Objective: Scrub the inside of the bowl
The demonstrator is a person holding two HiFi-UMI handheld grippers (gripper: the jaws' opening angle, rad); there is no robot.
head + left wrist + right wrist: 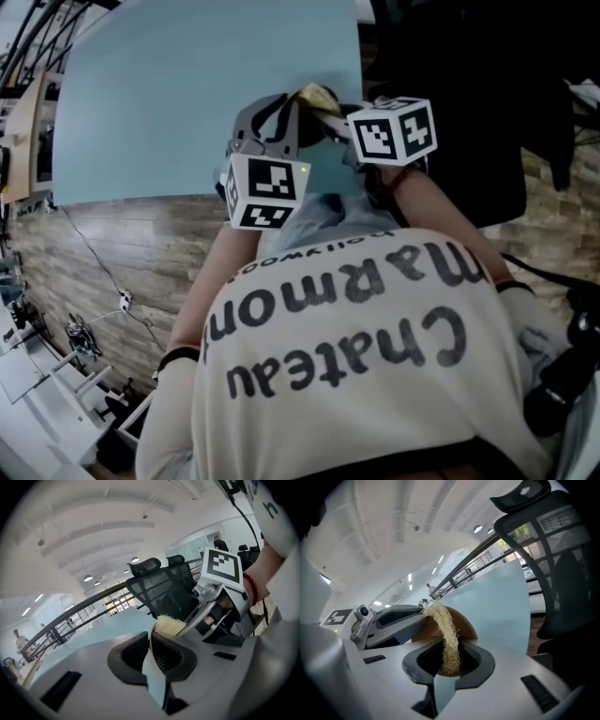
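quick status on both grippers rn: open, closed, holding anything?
left gripper: closed on the rim of the brown bowl.
right gripper: closed on the loofah scrubber.

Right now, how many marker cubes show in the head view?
2. One marker cube sits mid-frame at the table's near edge; the other is up and right of it. None looks hidden.

Open-plan office: black mesh swivel chairs [157, 588], balcony railing [70, 616], ceiling lights [88, 578], pale blue table [187, 103].
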